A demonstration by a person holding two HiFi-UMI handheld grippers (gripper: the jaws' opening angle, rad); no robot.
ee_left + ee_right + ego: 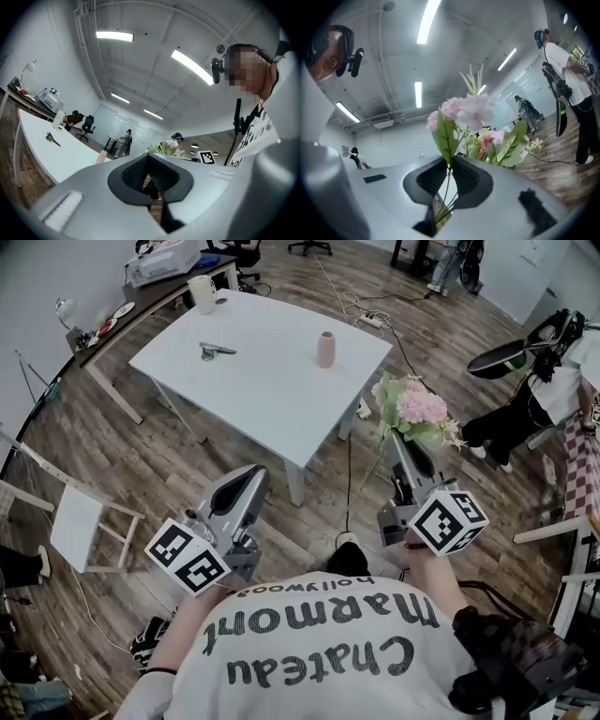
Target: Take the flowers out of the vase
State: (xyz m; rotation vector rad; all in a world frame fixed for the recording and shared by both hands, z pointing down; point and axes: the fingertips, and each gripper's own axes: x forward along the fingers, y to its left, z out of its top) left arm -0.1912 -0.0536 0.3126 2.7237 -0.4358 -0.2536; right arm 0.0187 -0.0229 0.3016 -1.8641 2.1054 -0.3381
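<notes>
- left tongs (251,476), lower left of frame, closed with nothing between.
- right tongs (401,448), right of centre, clamp the flowers (419,409) by the stems.
- vase (325,350) stands upright on the white surface (272,395), upper centre.

Head view: high above the person, aimed steeply down. The left gripper (246,482) and right gripper (405,448) sit low in frame, with the white table (272,390) beyond their tips. Left gripper view: tight behind its own jaws, facing about level along them (ceiling fills most). Right gripper view: same setup, flowers (464,112) right at the jaws. All three views share the flowers; the head and left gripper views share the white table.
</notes>
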